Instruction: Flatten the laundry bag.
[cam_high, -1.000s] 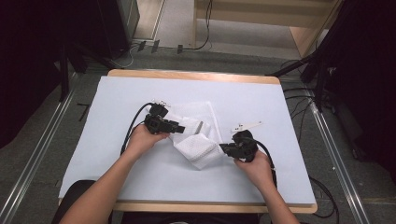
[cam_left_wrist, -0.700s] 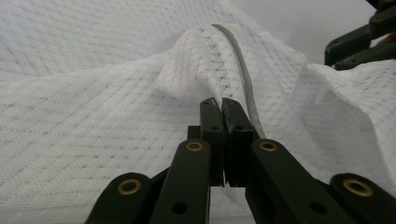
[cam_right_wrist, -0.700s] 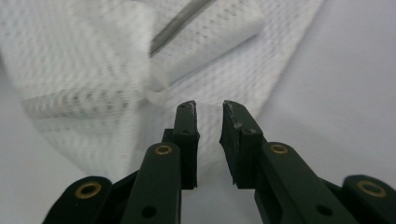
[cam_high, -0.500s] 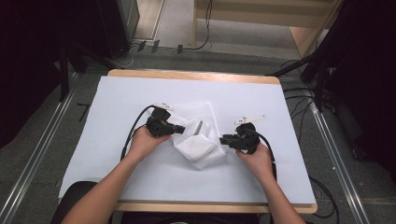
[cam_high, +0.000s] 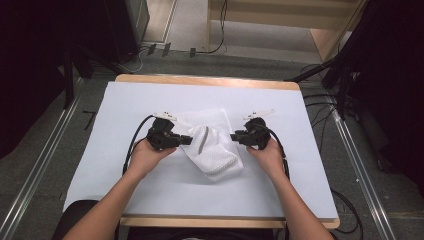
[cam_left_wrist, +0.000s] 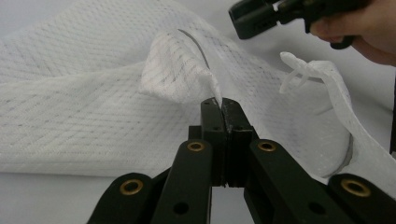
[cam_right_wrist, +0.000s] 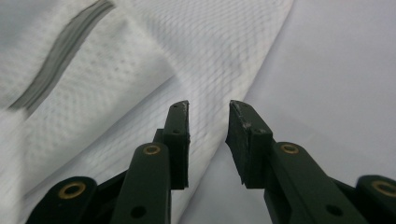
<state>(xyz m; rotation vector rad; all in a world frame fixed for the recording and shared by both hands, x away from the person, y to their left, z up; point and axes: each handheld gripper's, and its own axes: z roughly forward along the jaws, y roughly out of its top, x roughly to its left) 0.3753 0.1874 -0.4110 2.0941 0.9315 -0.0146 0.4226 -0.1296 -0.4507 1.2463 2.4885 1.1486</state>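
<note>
Since R tool (cam_right_wrist: 208, 122) opened: off cloth (cam_high: 212, 142).

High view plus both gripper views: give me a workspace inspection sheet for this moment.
Surface: white sheet covers the wooden table.
Job's things: white mesh garment with a grey stripe, crumpled at centre.
Clutter: nothing seen.
Grippers: left gripper shut on a pinched peak of the garment; right gripper open, jaws just been opening, nothing between them, over the garment's edge.
Cables: one black cable trails from the left gripper, another from the right; more on the floor.
Surroundings: grey floor, wooden furniture behind, dark equipment at both sides.
</note>
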